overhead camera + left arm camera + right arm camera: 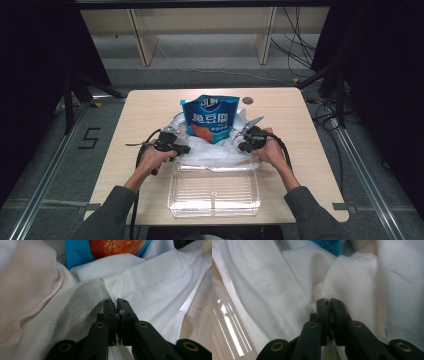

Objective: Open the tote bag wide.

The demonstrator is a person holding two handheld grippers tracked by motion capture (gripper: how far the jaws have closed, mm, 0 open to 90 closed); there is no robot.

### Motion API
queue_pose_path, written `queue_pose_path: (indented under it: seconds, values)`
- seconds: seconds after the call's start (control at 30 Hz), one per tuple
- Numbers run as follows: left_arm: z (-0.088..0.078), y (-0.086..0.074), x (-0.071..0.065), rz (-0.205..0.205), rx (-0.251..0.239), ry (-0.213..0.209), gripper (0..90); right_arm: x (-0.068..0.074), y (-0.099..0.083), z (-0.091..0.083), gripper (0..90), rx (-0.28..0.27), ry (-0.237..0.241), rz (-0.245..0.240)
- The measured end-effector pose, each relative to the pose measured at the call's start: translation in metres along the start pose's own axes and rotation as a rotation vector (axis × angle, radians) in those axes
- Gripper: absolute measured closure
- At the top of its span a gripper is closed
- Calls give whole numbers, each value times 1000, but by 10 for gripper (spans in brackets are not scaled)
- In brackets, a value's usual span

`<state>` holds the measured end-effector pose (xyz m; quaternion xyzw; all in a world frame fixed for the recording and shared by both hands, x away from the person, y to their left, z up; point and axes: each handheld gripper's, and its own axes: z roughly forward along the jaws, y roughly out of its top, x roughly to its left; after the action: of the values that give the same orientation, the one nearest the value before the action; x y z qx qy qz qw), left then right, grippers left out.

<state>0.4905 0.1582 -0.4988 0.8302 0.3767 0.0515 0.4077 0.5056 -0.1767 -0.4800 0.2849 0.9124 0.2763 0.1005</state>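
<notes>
I have both grippers clamped on the white cloth that lies mid-table between the blue snack bag and the clear plastic tray: the left gripper pinches a hemmed edge with its jaws nearly closed, and the right gripper nips a fold the same way. I judge this the gripping stage of moving or spreading the cloth; the next move calls for an even lift on both sides without toppling the bag. The cloth is rumpled, finely woven and limp, bunched against the bag's base.
</notes>
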Motion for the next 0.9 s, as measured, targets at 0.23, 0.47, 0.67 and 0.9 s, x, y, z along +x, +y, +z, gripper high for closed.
queue_pose_path:
  seconds: [0.23,0.47,0.67,0.9]
  values:
    - [-22,10,0,32,-24,2,632,0,5,-21,717,-88,-8,47]
    - [-51,26,-4,36,-122,48,509,-7,12,-59,642,-247,-57,59]
    - [-88,43,9,38,-260,193,505,-24,22,-74,634,-274,-173,100]
    - [-73,41,33,27,-186,241,596,-37,29,-51,828,-216,-184,100]
